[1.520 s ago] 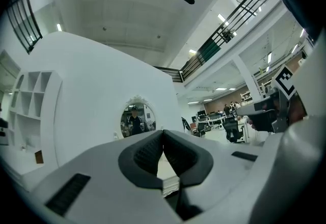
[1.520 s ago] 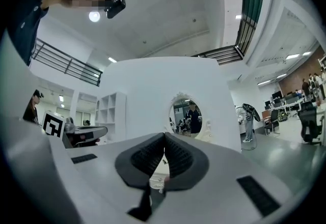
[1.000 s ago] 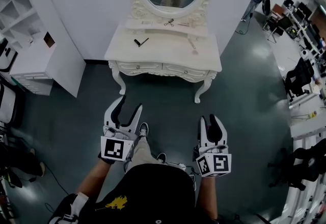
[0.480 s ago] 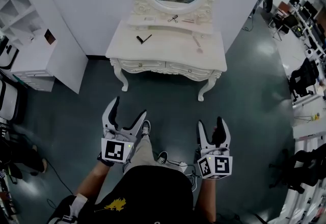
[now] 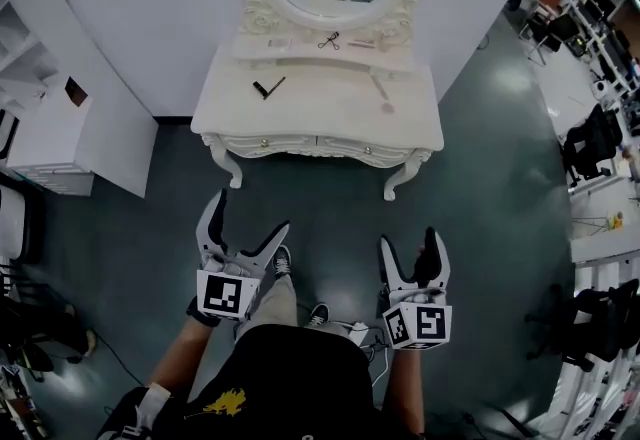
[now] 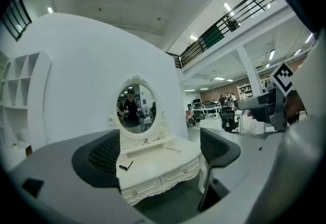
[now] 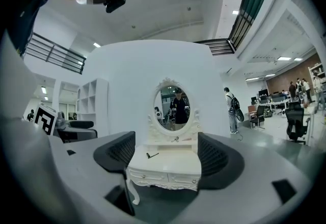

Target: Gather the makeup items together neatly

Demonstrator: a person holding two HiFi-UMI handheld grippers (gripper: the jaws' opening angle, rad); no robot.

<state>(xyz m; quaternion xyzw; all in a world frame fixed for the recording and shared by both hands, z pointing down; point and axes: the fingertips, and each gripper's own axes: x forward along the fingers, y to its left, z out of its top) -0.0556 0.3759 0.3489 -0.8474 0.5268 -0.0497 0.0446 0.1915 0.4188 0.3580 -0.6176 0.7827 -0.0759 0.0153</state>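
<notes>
**Both Grippers Open, Short of the Worktop**

The left gripper (image 5: 250, 216) and the right gripper (image 5: 408, 242) point toward the white worktop (image 5: 320, 116) and stand well apart from it. Both sets of jaws have just been opening and now stand wide apart with nothing between them. The makeup items lie scattered on the worktop: a black applicator (image 5: 267, 87) toward its left, a pale brush (image 5: 381, 94) toward its right, and a scissor-shaped tool (image 5: 329, 41) on its raised rear ledge.

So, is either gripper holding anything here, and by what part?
Nothing is held. The left gripper and right gripper have both just been opening, with nothing between their fingers.
</notes>
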